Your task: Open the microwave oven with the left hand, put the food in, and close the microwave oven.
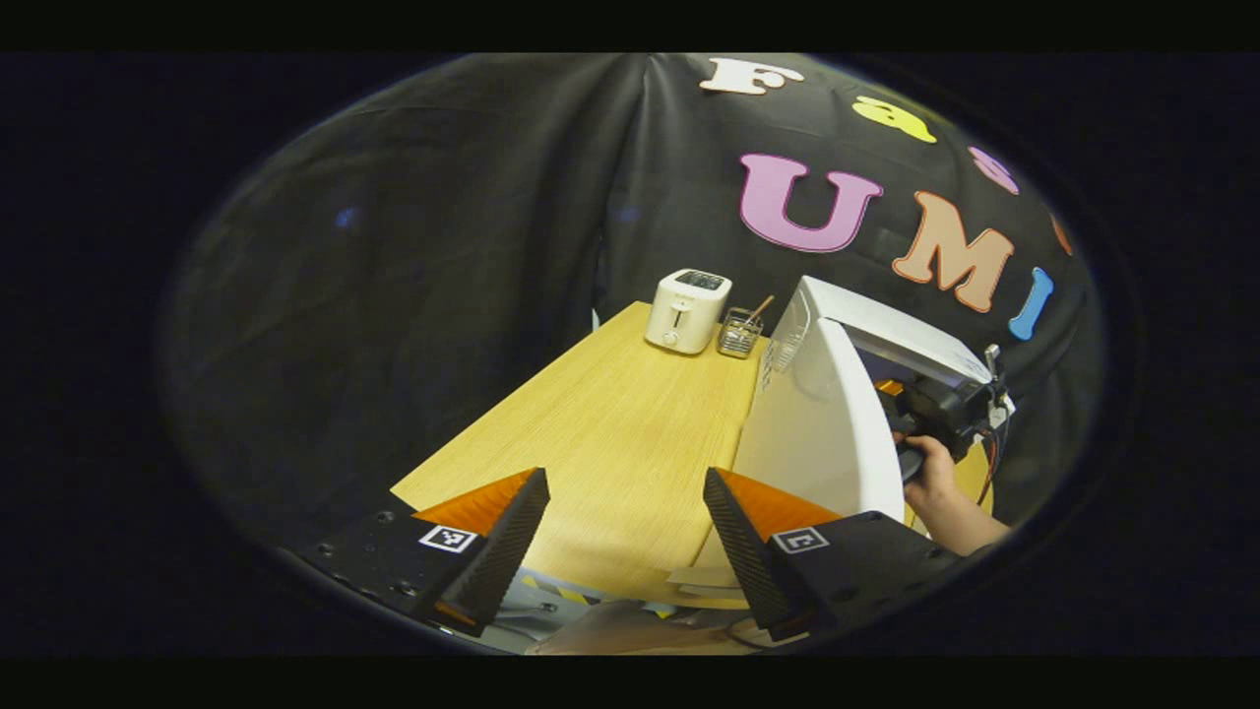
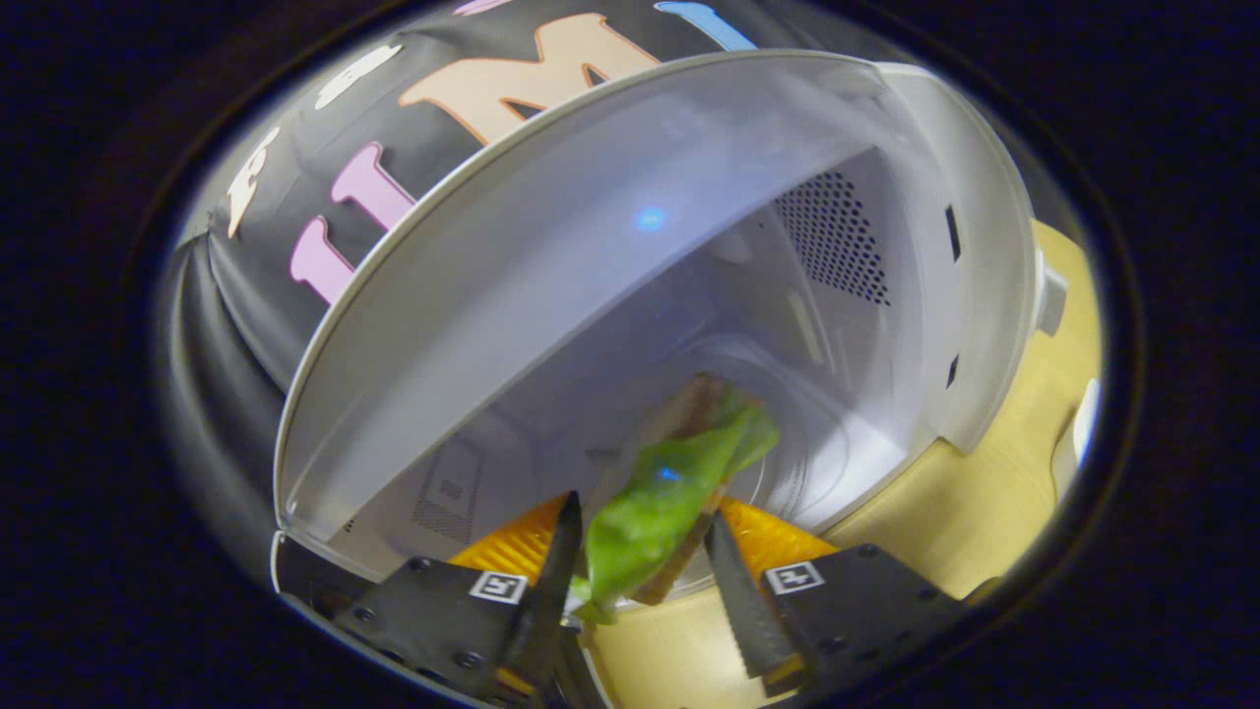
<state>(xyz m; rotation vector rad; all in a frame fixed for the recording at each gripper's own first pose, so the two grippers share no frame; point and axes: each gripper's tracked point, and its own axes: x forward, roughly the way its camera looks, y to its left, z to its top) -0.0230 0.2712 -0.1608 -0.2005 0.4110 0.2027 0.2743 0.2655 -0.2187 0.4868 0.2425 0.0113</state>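
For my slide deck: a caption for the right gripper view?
Right gripper holds a green-leafed sandwich at the open white microwave oven.

1. A toaster [image 1: 687, 310] is being seen at the far edge of the table [image 1: 600, 443], just left of a utensil holder [image 1: 739, 333].
2. The microwave oven [image 1: 837, 394] is being carried along the table's right edge.
3. The food [image 2: 669, 487] is being shown partly inside the oven.
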